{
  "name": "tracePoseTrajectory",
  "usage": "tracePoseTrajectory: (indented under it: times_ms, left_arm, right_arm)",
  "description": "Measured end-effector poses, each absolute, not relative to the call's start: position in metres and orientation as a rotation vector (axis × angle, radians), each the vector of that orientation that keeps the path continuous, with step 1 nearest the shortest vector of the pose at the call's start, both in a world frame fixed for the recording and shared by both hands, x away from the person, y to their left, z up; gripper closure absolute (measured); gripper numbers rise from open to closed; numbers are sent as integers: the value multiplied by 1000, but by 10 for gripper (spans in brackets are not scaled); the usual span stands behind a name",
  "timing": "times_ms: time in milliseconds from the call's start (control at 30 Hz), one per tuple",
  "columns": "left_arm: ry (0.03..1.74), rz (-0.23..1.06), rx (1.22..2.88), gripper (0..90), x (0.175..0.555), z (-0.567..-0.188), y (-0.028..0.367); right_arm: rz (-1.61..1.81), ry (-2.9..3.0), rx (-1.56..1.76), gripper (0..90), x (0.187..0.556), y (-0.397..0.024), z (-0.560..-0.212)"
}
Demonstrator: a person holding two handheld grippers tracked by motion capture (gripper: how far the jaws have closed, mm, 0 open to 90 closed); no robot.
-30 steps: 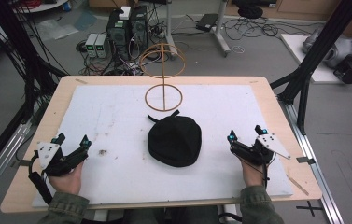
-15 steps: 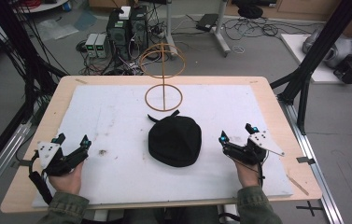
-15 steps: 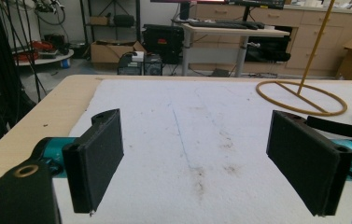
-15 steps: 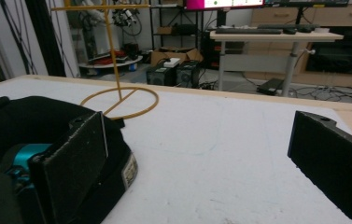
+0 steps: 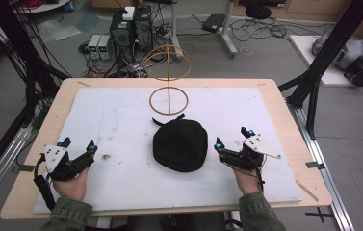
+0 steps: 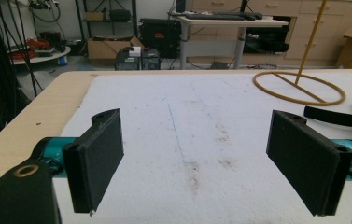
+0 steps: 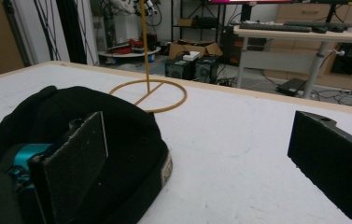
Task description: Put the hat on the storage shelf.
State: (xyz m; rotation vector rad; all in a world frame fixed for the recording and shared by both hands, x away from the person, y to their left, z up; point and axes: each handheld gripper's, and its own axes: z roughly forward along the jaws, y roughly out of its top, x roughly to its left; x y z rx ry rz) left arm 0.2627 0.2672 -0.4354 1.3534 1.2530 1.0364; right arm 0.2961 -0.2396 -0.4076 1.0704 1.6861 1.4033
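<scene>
Both grippers gape wide: right gripper (image 5: 231, 143) just beside the black cap (image 5: 179, 145), left gripper (image 5: 77, 146) near the mat's left edge

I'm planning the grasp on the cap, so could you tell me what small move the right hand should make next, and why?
Probably ease the right tongs a little further toward the round black fabric cap. In the high view they sit open just beside its edge, apart from it, and in the right gripper view one jaw is level with the cap's rim while the gap between the jaws holds only white mat.
</scene>
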Motion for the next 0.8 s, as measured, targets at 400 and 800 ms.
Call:
tracePoseTrajectory:
  times_ms: [400,800]
  left_arm:
    - [1250,1034,1371,191,264,-436,265]
    - [1257,1030,1374,191,265,-436,265]
  right_arm:
    - [1412,1773,1020,38,299,-212,-408]
    - [1404,1892,972,38,302,-189,-413]
